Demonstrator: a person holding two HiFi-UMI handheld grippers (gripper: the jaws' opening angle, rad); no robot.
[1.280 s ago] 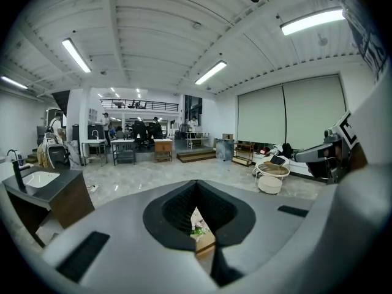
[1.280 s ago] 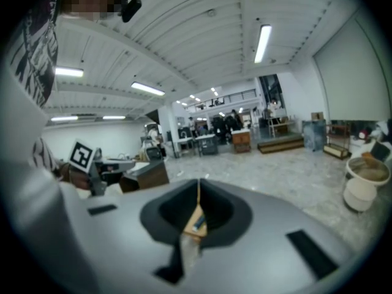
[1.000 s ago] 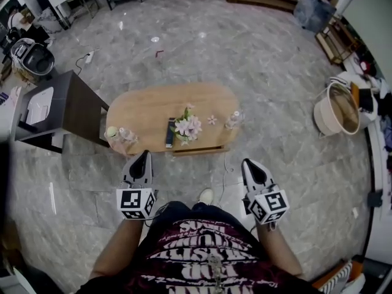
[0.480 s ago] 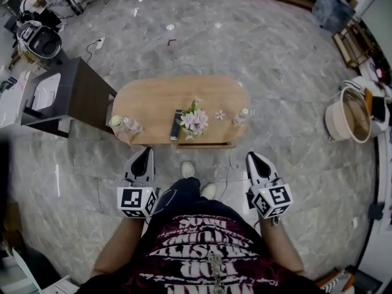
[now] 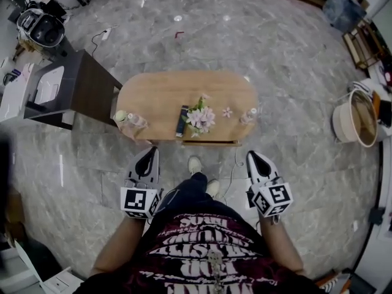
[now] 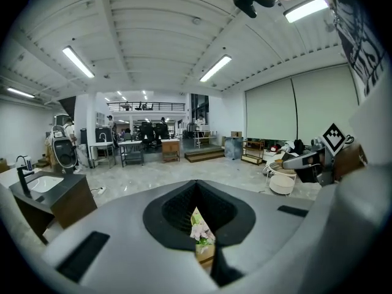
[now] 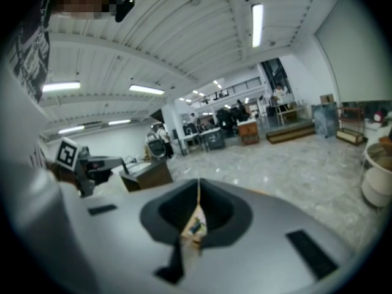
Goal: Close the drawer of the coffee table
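Drawer (image 5: pixel 210 143) of the low oval wooden counter (image 5: pixel 159 97) shows as a thin wooden strip jutting a little from the counter's near long edge, at 6 o'clock of the tabletop and slightly toward its right half. The counter stands on a grey marble floor (image 5: pixel 263 48) at 12 o'clock from the person, seen from steeply above. On its near edge sit a bunch of pale pink flowers (image 5: pixel 201 116), with a dark remote (image 5: pixel 182 120) just beside them at 9 o'clock. The left gripper (image 5: pixel 149 154) hovers at 7 o'clock of the counter, its jaws pressed together and holding nothing, apart from the counter's edge. The right gripper (image 5: pixel 252 156) hovers at 5 o'clock of the counter, its jaws likewise pressed together and empty, near the drawer's right end but not touching it. A pale shoe (image 5: pixel 195 164) stands between the two grippers, just short of the drawer. A dark cabinet (image 5: pixel 92 87) with a white basin stands at 9 o'clock of the counter, and a round pale basket (image 5: pixel 355 118) sits well apart at 3 o'clock.
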